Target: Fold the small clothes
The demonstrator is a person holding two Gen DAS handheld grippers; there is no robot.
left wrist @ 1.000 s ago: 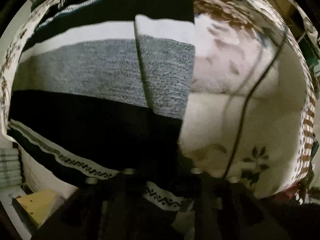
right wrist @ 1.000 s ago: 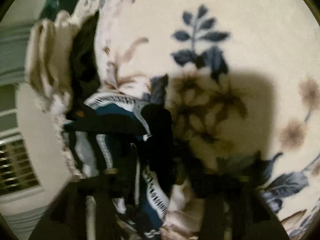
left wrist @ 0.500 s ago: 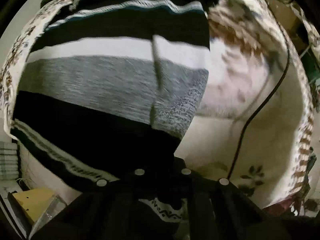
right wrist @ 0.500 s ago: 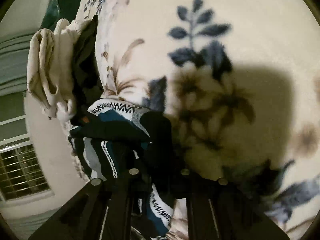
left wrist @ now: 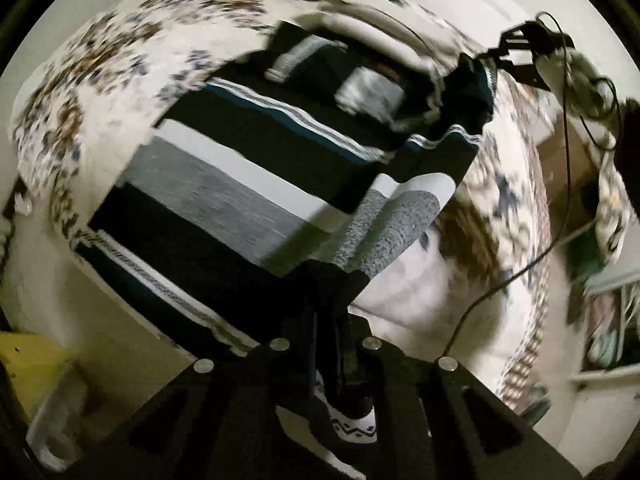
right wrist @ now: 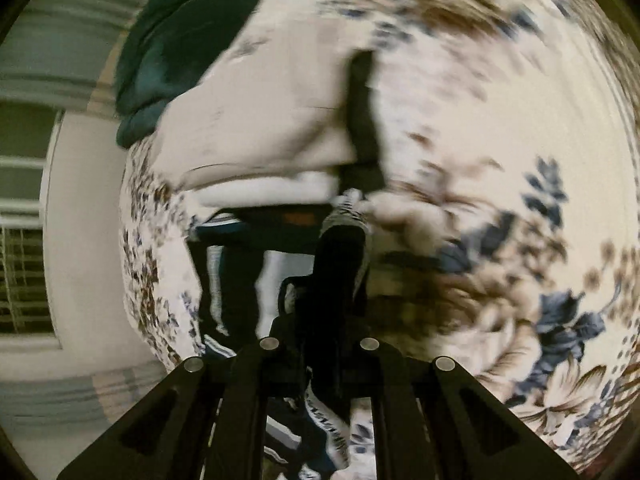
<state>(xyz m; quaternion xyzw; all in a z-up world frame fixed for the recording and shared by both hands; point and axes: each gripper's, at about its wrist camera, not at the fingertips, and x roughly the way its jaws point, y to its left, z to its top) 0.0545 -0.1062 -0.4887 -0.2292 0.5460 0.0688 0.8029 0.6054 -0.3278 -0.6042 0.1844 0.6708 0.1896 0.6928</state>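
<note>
Left tongs [left wrist: 328, 320] pinch near hem of black-grey-white striped knit sweater [left wrist: 240, 184]; right tongs [right wrist: 340, 280] probably pinch its far corner; stripes run between them across floral blanket [left wrist: 92, 80].

Home bedroom: a floral blanket [right wrist: 500, 128] is covering a bed, clothes [left wrist: 256, 184] are lying on it, a barred window [right wrist: 24, 276] is showing beside.

Motion-blurred floral blanket [right wrist: 460, 80]; both claws' tips buried in striped sweater [left wrist: 224, 184].
</note>
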